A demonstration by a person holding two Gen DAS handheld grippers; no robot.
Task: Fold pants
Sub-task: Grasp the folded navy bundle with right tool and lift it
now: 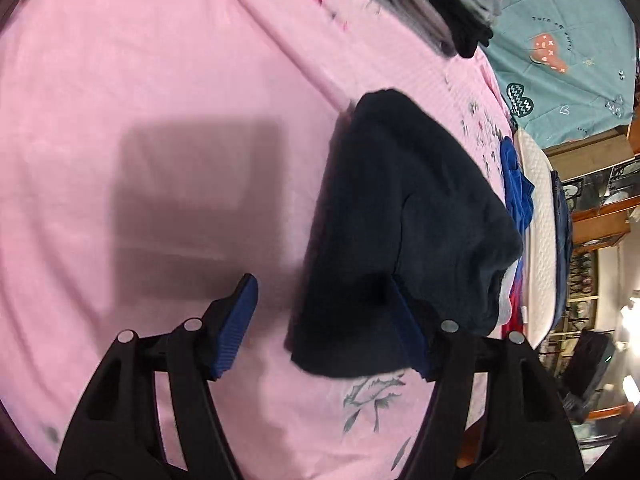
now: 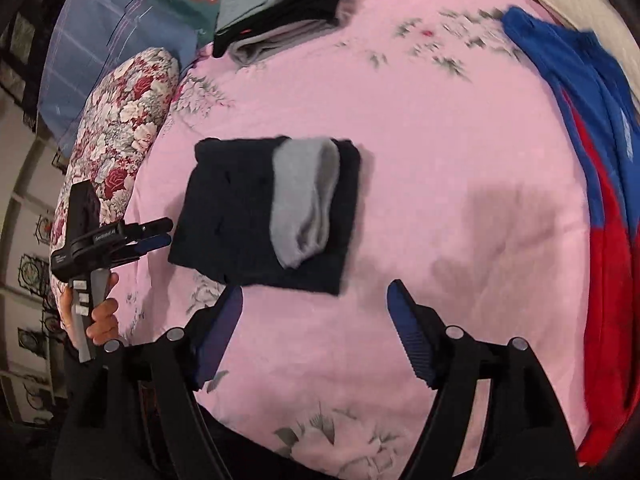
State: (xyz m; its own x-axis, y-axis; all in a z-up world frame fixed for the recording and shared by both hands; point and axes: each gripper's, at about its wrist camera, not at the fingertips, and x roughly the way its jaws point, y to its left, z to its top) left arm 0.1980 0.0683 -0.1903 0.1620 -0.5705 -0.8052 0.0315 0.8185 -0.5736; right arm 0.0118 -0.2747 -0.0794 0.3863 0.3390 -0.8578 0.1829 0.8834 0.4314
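The dark navy pants (image 2: 248, 216) lie folded into a compact rectangle on the pink bed sheet (image 2: 440, 152), with a grey lining panel (image 2: 306, 204) showing on top. In the left wrist view the pants (image 1: 400, 224) lie just ahead and to the right. My left gripper (image 1: 320, 300) is open, its right finger touching the near edge of the pants; it also shows in the right wrist view (image 2: 150, 236), at the left edge of the pants. My right gripper (image 2: 314, 300) is open and empty, hovering just short of the near edge of the pants.
A stack of folded grey and black clothes (image 2: 280, 8) lies at the far side of the bed. Blue and red garments (image 2: 592, 160) lie along the right. A floral pillow (image 2: 120, 120) sits at the left. A white pillow (image 1: 540, 240) and shelves stand beyond the bed.
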